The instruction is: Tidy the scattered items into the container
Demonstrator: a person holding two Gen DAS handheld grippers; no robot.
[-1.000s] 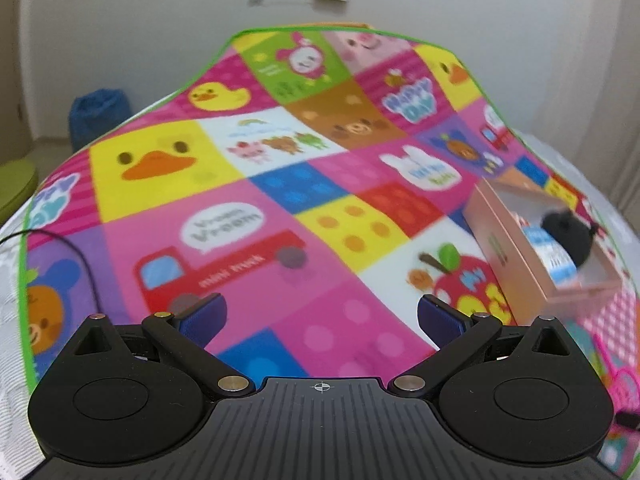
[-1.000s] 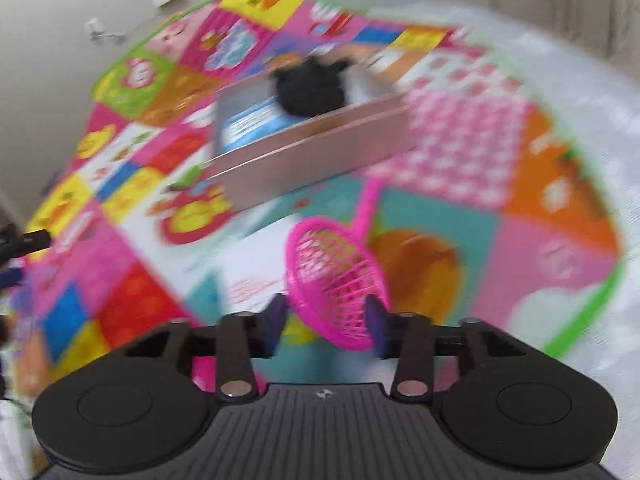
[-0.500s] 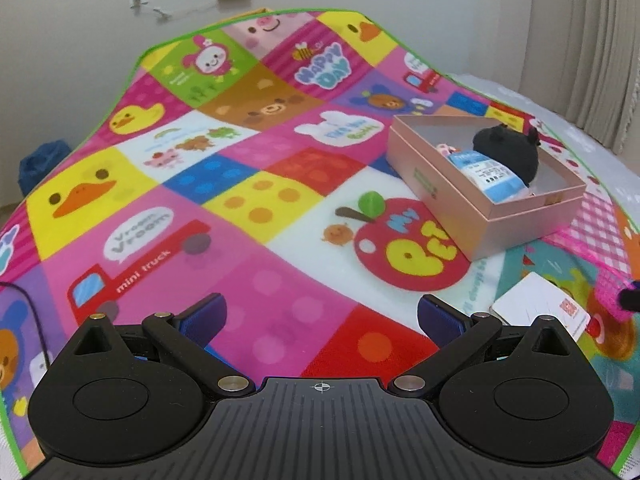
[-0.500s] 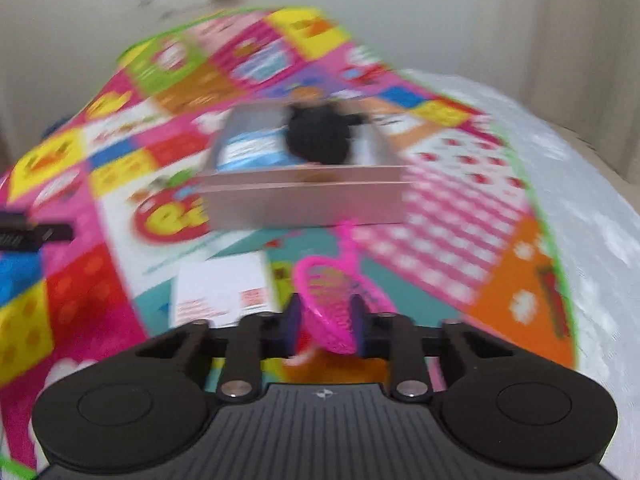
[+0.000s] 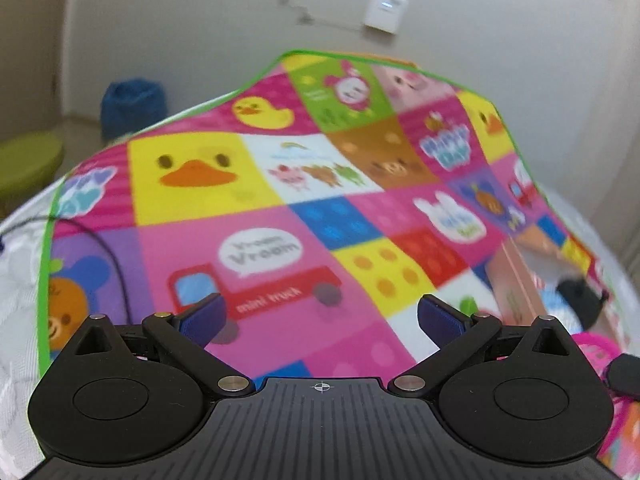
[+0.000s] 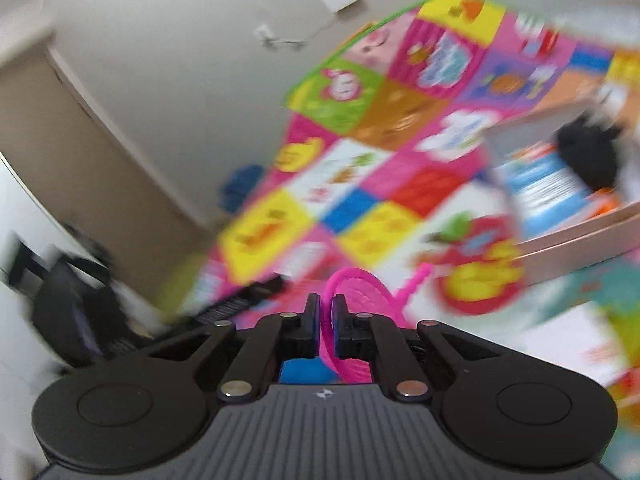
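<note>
Where a second ago the pink net scoop (image 6: 362, 300) lay flat on the play mat (image 6: 360, 208) between half-open fingers, the right gripper (image 6: 326, 320) now has it pinched: the fingers have just been closing and stand almost together, with only the thin pink rim between them. That rim rises just ahead of the fingertips, the thin handle trailing off to their right. The view has tilted and blurred, so the scoop looks lifted clear, which suggests the pick is done and the carry to the box (image 6: 580, 236) comes next. That pink box sits well ahead and to the right of the fingers, its straight card walls around a black furry lump and a blue-and-white packet.

The left gripper (image 5: 320, 316) holds nothing, its blue-padded fingers spread wide over the soft, printed mat.
</note>
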